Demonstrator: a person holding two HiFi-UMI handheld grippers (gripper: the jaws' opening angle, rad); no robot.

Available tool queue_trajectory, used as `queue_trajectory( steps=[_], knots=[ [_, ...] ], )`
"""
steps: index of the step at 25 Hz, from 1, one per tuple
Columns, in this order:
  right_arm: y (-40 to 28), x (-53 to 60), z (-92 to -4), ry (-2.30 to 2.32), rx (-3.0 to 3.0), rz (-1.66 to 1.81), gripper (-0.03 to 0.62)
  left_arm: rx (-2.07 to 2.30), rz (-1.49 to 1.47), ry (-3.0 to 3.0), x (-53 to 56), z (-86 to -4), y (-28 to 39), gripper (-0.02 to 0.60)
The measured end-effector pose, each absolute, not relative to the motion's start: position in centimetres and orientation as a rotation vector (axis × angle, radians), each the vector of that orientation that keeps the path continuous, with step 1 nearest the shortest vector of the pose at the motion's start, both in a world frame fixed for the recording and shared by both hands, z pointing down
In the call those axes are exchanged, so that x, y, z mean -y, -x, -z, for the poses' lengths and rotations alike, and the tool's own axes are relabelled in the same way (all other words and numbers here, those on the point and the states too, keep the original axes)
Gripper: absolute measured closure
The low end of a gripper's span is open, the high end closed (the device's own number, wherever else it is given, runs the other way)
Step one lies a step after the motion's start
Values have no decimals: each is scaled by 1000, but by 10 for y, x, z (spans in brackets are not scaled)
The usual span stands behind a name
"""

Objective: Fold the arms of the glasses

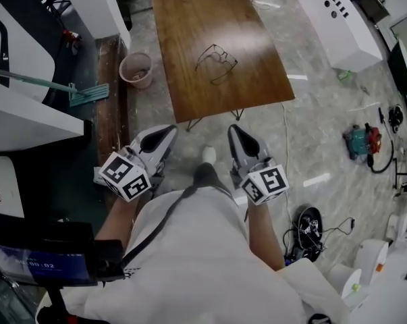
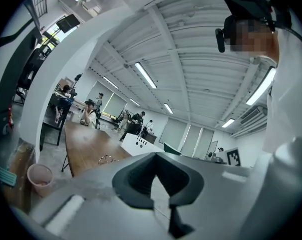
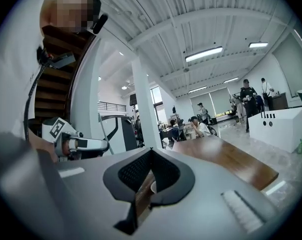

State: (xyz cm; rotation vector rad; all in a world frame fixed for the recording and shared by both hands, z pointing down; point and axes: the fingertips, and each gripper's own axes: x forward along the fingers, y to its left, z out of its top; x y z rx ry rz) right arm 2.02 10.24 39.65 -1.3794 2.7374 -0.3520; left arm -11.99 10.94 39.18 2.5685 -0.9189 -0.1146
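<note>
The glasses (image 1: 216,63) are lying on the brown wooden table (image 1: 183,19), in the half of the top that is nearer to the person. Their arms are standing open, and nothing is touching them.

The person is standing on the grey floor before the short edge of the table and is holding both grippers close to the body, well apart from the table. The left gripper (image 1: 164,135) is keeping its two jaws pressed together, with nothing between them. The right gripper (image 1: 238,132) is pressed together in the same way and is also carrying nothing.

The left cube (image 1: 125,175) and the right cube (image 1: 265,183) are showing black-and-white square markers; these are patterns, not letters. A dark screen (image 1: 38,265) at the lower left is showing pale digits, but they are too blurred to read.

A pink bucket (image 1: 136,69) is standing on the floor just beside the left side of the table. A white cabinet (image 1: 338,22) with dark slots and a round dot is standing to the right of the table. A teal and red machine (image 1: 362,140) is lying on the floor further to the right.
</note>
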Motion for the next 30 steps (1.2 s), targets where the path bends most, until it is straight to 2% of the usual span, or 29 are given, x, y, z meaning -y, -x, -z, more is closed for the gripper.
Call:
queue_trajectory(
  steps=[16,30],
  knots=[
    [-101,98,-423,1161,-2991,361,585,1128,132,-2467,76,-396,24,578],
    [-105,160,-459,1092,-3054,462,585,1238,81,-2414,117,-419,25,577]
  ],
)
